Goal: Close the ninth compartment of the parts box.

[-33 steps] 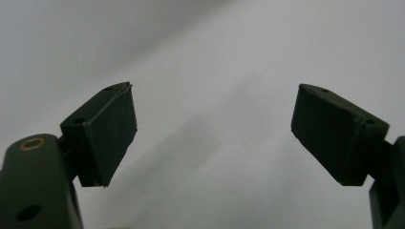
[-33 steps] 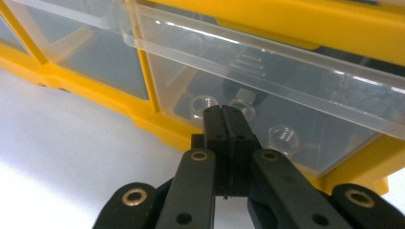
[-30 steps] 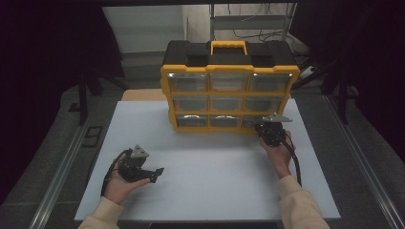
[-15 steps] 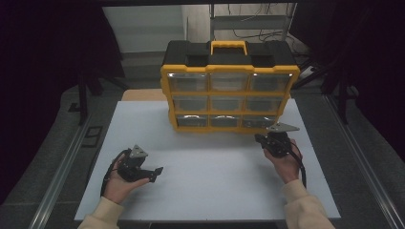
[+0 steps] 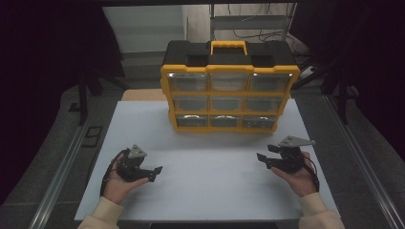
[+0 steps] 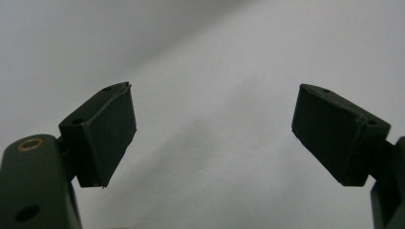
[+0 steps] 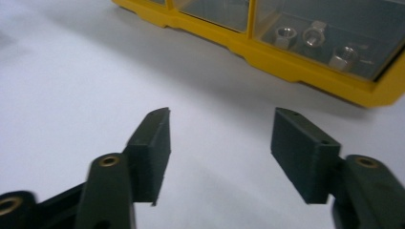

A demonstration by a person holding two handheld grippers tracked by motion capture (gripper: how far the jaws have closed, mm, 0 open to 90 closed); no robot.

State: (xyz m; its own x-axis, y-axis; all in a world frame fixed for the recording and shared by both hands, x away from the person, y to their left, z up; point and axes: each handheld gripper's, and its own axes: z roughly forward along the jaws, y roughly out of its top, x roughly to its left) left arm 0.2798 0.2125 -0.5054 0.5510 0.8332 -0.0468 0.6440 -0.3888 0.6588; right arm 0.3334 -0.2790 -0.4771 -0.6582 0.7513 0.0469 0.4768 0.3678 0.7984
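The table (image 5: pixel 210 191) lies bare across its near half, with open room between and around both hands. The organizer (image 5: pixel 229 90) stands at the far middle, its yellow base edge well ahead of the tools. The right gripper (image 5: pixel 263 160) sits near the table's right edge, jaws apart with nothing between them, having just been opening; the nuts (image 7: pixel 313 40) in a bottom drawer lie beyond its tips. The left gripper (image 5: pixel 155 172), near the left front, holds its jaws wide over bare table.

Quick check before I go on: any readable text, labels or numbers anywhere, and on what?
"9": a dark digit on the grey floor strip left of the white table.
Yellow organizer case: no label or brand legible; its drawer fronts look plain.
Nothing else readable.
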